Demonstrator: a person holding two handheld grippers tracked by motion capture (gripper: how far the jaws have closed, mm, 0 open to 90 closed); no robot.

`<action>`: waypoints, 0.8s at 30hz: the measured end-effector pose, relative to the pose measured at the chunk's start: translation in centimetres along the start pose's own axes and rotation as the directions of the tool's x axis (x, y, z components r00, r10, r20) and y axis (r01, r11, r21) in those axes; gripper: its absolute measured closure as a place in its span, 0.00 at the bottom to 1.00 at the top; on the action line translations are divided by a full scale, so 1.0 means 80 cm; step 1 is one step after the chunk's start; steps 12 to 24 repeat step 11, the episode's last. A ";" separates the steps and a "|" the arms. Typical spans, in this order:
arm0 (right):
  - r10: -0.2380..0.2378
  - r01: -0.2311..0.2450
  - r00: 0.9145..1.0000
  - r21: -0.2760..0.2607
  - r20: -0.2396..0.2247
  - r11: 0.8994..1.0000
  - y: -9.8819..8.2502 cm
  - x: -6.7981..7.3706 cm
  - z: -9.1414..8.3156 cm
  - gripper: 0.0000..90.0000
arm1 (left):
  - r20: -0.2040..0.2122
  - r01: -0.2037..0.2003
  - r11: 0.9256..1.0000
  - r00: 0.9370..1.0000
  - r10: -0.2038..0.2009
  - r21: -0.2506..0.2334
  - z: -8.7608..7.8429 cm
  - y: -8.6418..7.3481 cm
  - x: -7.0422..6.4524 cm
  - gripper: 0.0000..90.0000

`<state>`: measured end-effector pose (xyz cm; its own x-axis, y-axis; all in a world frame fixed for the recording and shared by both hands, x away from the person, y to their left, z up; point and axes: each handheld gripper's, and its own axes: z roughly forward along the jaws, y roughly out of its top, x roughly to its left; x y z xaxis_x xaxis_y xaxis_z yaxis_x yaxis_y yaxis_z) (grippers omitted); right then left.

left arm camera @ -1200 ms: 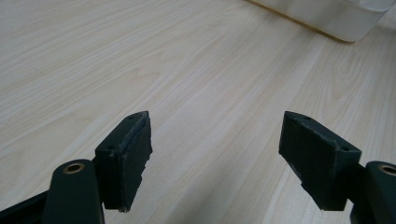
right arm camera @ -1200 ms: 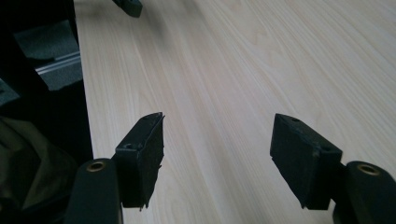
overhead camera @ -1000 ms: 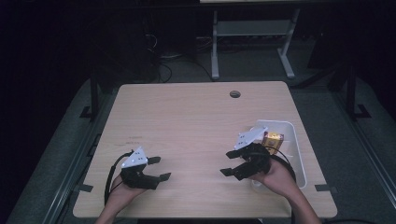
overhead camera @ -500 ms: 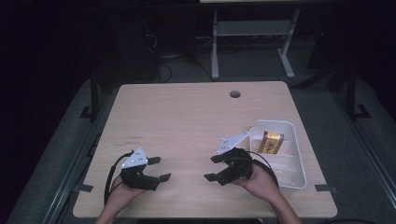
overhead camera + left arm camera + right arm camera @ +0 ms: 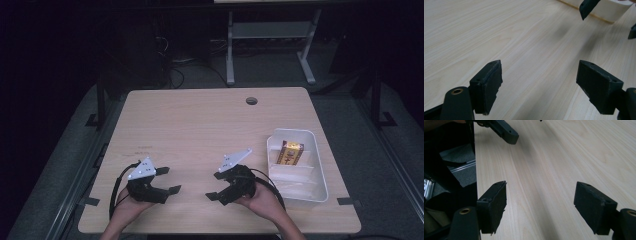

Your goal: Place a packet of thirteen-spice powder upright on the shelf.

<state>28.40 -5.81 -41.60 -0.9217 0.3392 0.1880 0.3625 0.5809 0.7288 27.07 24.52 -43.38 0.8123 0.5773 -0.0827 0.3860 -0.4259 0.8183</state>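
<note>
Left tool (image 5: 169, 180) and right tool (image 5: 218, 186) | lower centre, jaws spread, empty | tray (image 5: 320, 191) holds box (image 5: 290, 152) | likely idle; next needs a target.

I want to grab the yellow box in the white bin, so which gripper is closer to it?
Right. The right gripper sits just left of the white bin holding the yellow box; the left gripper is farther, near the table's left front.
</note>
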 end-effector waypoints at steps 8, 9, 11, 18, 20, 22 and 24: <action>-0.007 0.008 1.000 0.017 -0.023 1.000 -0.010 0.008 0.018 0.27 | -0.003 0.001 1.000 1.000 -0.001 0.008 0.001 -0.002 0.001 0.22; -0.007 0.008 1.000 0.022 -0.026 1.000 -0.011 0.009 0.019 0.26 | -0.001 0.002 1.000 1.000 -0.002 0.012 0.001 -0.002 0.002 0.22; -0.008 0.008 1.000 0.025 -0.027 1.000 -0.013 0.012 0.019 0.26 | 0.001 -0.001 1.000 1.000 0.001 0.012 0.002 -0.002 0.002 0.22; -0.008 0.008 1.000 0.025 -0.027 1.000 -0.013 0.012 0.019 0.26 | 0.001 -0.001 1.000 1.000 0.001 0.012 0.002 -0.002 0.002 0.22; -0.008 0.008 1.000 0.025 -0.027 1.000 -0.013 0.012 0.019 0.26 | 0.001 -0.001 1.000 1.000 0.001 0.012 0.002 -0.002 0.002 0.22; -0.008 0.008 1.000 0.025 -0.027 1.000 -0.013 0.012 0.019 0.26 | 0.001 -0.001 1.000 1.000 0.001 0.012 0.002 -0.002 0.002 0.22; -0.008 0.008 1.000 0.025 -0.027 1.000 -0.013 0.012 0.019 0.26 | 0.001 -0.001 1.000 1.000 0.001 0.012 0.002 -0.002 0.002 0.22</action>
